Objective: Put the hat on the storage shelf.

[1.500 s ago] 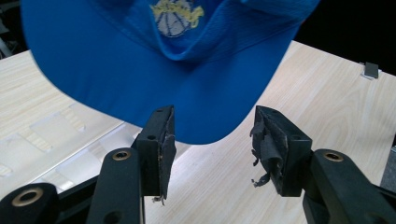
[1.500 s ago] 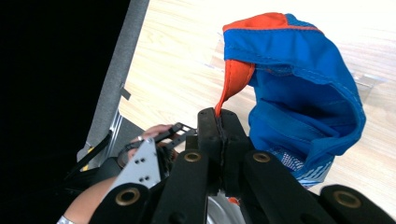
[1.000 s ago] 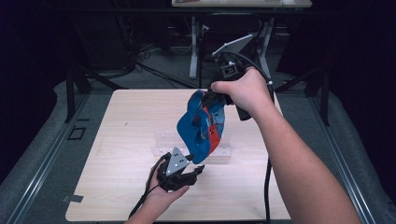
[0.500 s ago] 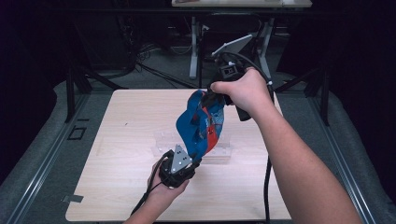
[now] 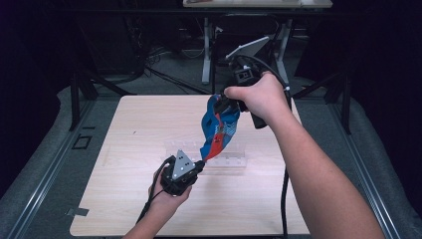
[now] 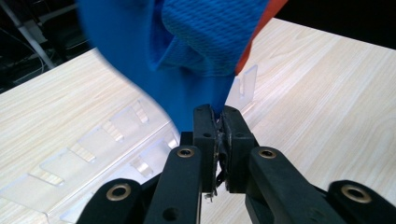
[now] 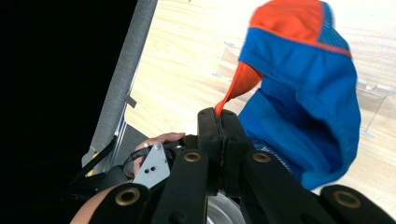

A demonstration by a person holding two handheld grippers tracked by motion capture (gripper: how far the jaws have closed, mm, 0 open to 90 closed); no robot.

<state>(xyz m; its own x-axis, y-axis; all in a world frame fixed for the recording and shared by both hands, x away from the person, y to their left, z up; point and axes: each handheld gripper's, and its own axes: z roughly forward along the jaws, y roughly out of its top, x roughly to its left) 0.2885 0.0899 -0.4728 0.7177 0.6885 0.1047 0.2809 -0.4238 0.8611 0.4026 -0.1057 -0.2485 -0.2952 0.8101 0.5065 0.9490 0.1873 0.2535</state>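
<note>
Blue and orange-red fabric garment (image 5: 217,130), stretched in the air above the pale wooden desk (image 5: 129,144) in the high view, strung slantwise between two claws. Upper end pinched in the right claw (image 5: 222,101), gripped by a hand raised over the far right part of the desk. Lower tip caught by the left claw (image 5: 200,163), low near the desk's middle, grey three-cornered plate on top, cable trailing toward the near edge. Just behind and below the cloth, lying on the desk, a clear plastic slotted rack (image 5: 230,158).

In the left claw view, jaws of the left claw (image 6: 218,122) just brought together, now clamped on a narrow point of the blue cloth (image 6: 196,51); the rest of the cloth billowing upward, an orange strip at its right edge. Clear rack (image 6: 93,149) flat on the wood beneath and to the left.

In the right claw view, right claw (image 7: 219,122) closed tight on an orange corner of the garment (image 7: 303,102), blue body hanging to the right over the desk (image 7: 187,70). Lower left, the other hand (image 7: 154,142) with its grey plate.
</note>
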